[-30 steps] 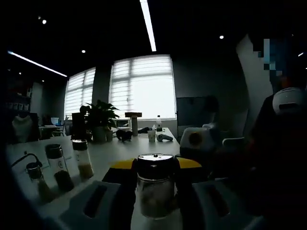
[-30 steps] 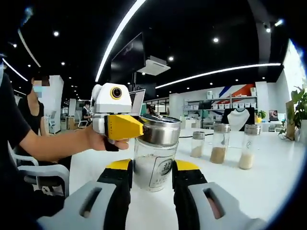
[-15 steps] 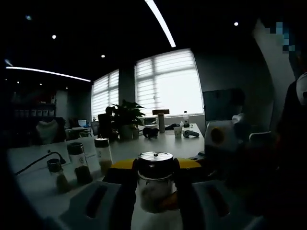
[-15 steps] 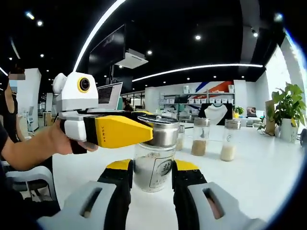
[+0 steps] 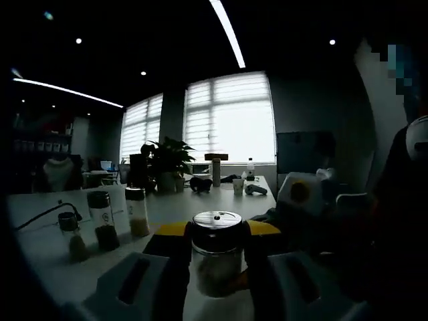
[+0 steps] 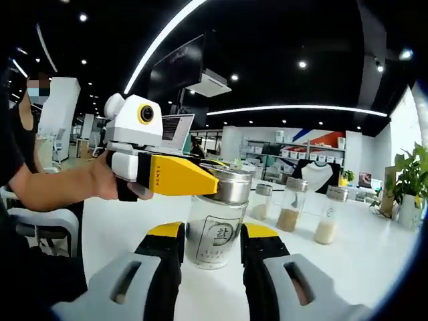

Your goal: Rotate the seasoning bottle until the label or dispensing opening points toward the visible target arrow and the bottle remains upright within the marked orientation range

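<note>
Where our two grippers meet, we see the seasoning bottle point(image 6: 215, 231) standing upright on the white table point(image 6: 374, 261), a clear glass jar with a steel lid point(image 6: 231, 186) and a printed label facing the right gripper view. Our right gripper point(image 6: 210, 242) has its yellow-tipped black jaws closed narrowly against the two sides of the glass body, low down near the base. Our left gripper point(image 6: 208, 182) reaches in from the left of that view, held in a hand point(image 6: 110, 184), and its yellow jaws sit at the height of the lid; they look pressed to the lid's rim.

From the left gripper view, which is much darker, we see the same bottle point(image 5: 216, 261) between the left gripper's point(image 5: 215, 231) own jaws, their yellow ends flanking the lid point(image 5: 217, 227) closely on either side, so we take them as gripping it. White powder fills part of the glass.

Beyond the bottle stand three more spice jars point(image 6: 289, 210) in a row on the table, holding pale and tan contents; they appear at the left in the left gripper view as well point(image 5: 100, 219). A potted plant point(image 5: 167, 164) sits further back before bright windows with blinds point(image 5: 231, 117). Another plant point(image 6: 408, 184) stands at the table's far right edge in the right gripper view.
</note>
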A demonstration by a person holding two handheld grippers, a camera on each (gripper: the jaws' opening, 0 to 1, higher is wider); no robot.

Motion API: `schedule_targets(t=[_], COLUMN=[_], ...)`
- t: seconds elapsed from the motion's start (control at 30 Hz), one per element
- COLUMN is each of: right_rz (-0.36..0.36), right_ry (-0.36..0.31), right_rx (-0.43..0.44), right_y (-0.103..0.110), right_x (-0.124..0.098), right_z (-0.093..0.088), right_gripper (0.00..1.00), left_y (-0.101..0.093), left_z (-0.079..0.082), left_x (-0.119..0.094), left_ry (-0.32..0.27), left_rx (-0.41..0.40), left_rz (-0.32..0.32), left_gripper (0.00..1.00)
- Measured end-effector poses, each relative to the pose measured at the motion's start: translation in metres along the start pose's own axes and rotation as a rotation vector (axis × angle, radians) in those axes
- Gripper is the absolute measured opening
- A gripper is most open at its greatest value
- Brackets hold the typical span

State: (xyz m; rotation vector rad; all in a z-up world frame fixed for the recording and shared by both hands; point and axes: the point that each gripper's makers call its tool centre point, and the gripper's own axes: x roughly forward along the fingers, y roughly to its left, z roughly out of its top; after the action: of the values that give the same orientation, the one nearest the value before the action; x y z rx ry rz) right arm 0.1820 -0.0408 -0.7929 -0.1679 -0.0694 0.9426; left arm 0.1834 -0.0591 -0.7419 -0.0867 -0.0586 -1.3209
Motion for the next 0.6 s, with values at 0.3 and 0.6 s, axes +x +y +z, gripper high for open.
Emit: schedule_targets(t=[0.3,0.6], right_rz=[0.124,-0.136], right_ry=[-0.043,0.017], right_rx=[0.153,0.124], right_y=[0.018,-0.007], right_x=[0.002,0.003], right_z=[0.006,0.003], right_gripper=[0.32,0.31], left_y=[-0.016,-0.006], left_z=[0.006,0.006], left_x=[-0.003,0.007], left_ry=[-0.066,-0.028], left_rx=[-0.041,0.037], left_rz=[-0.135,0.057], left_gripper=[0.32,0.32])
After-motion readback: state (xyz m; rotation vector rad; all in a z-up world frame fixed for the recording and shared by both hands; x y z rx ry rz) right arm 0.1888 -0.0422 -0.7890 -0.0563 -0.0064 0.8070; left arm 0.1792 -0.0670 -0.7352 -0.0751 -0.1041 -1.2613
